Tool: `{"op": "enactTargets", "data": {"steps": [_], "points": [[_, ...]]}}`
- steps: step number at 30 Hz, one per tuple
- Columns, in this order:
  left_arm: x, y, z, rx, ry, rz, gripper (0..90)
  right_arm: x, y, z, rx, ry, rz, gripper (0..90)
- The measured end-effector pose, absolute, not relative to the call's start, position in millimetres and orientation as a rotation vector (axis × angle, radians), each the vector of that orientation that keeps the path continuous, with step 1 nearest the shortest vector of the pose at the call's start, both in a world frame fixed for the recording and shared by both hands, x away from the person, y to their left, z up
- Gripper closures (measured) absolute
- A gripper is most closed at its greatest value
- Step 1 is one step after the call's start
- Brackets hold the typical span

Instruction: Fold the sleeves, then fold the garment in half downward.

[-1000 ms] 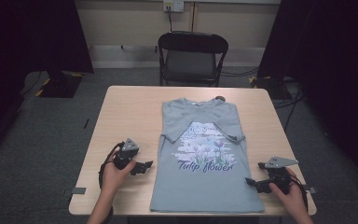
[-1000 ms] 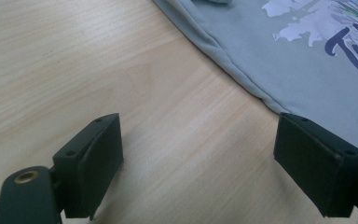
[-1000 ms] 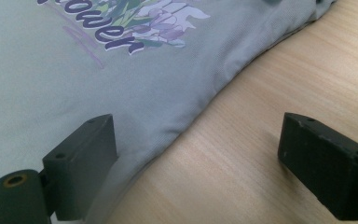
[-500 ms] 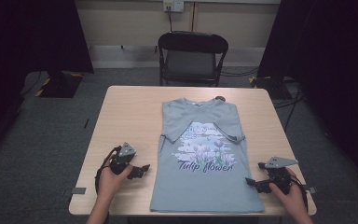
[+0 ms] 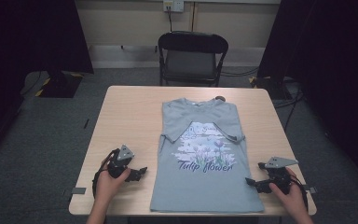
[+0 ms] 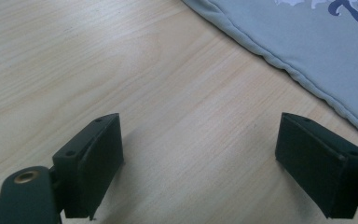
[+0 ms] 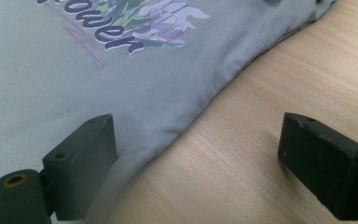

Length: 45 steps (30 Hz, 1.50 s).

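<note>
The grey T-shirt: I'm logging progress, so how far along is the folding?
Done: the grey T-shirt lies flat with both sleeves folded in. In hand: the left gripper and right gripper sit open at its lower edges, gripping nothing. Left: probably folding the body.

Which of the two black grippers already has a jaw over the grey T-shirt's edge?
The right gripper: its jaws stand open astride the grey printed T-shirt's side edge. The left gripper, also open, has bare wooden table between its jaws.
</note>
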State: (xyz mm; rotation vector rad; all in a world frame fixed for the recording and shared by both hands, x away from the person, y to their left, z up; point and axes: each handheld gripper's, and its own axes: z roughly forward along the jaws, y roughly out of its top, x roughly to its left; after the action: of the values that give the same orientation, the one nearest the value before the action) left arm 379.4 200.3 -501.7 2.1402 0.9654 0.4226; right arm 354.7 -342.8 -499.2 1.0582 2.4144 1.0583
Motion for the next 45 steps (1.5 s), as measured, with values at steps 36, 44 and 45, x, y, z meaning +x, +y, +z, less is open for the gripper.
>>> {"op": "enactTargets", "data": {"steps": [36, 44, 45], "points": [[383, 190, -485, 2.102, 1.004, 0.398, 7.1, 367, -340, -478, 1.091, 2.382, 1.055, 10.5], [394, 191, -481, 2.061, 1.016, 0.370, 9.2, 380, -339, -477, 1.089, 2.375, 1.076, 10.5], [395, 191, -481, 2.057, 1.016, 0.369, 9.9, 382, -340, -476, 1.092, 2.375, 1.075, 10.5]]}}
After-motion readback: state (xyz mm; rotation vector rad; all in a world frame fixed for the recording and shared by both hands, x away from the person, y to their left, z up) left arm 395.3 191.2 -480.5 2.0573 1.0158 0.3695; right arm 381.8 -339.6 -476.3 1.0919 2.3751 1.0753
